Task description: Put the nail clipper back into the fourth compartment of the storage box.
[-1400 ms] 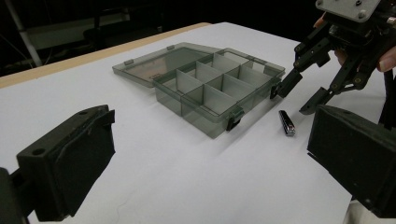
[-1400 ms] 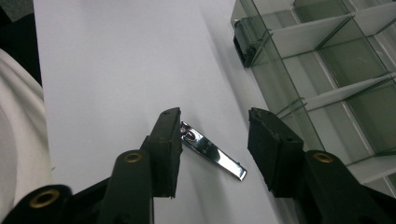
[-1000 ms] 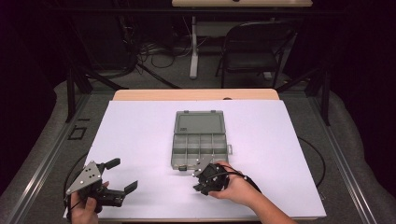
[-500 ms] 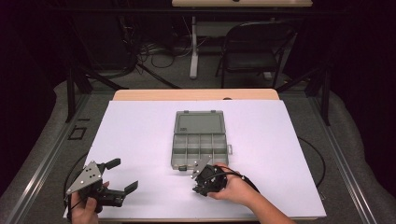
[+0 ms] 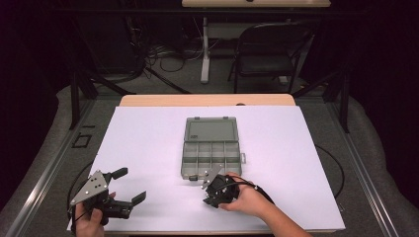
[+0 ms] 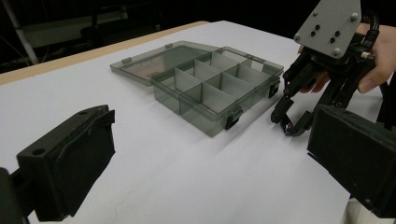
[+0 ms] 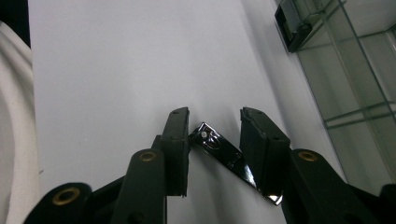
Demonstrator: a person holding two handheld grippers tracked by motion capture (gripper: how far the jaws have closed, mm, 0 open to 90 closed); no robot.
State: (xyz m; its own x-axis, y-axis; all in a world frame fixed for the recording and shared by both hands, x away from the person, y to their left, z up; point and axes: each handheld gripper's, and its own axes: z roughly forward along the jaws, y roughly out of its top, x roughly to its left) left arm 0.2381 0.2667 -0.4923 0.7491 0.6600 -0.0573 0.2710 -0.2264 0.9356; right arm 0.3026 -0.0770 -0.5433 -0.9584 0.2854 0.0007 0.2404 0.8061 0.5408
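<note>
nail clipper (image 7: 227,156) lower end hidden behind right gripper (image 7: 215,140) fingers (image 7: 261,144)

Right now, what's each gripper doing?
Left gripper: open, empty, off the table.
Right gripper: jaws part-closed around a nail clipper on the table; firm grip cannot be told.

Left gripper (image 5: 129,185) sits well left of the organizer box (image 5: 212,148), held low in the left hand (image 5: 91,219), jaws wide apart. Right gripper (image 5: 210,190) tilts down just before the box's front edge, right hand (image 5: 244,200) behind it, jaws narrowly parted.
</note>
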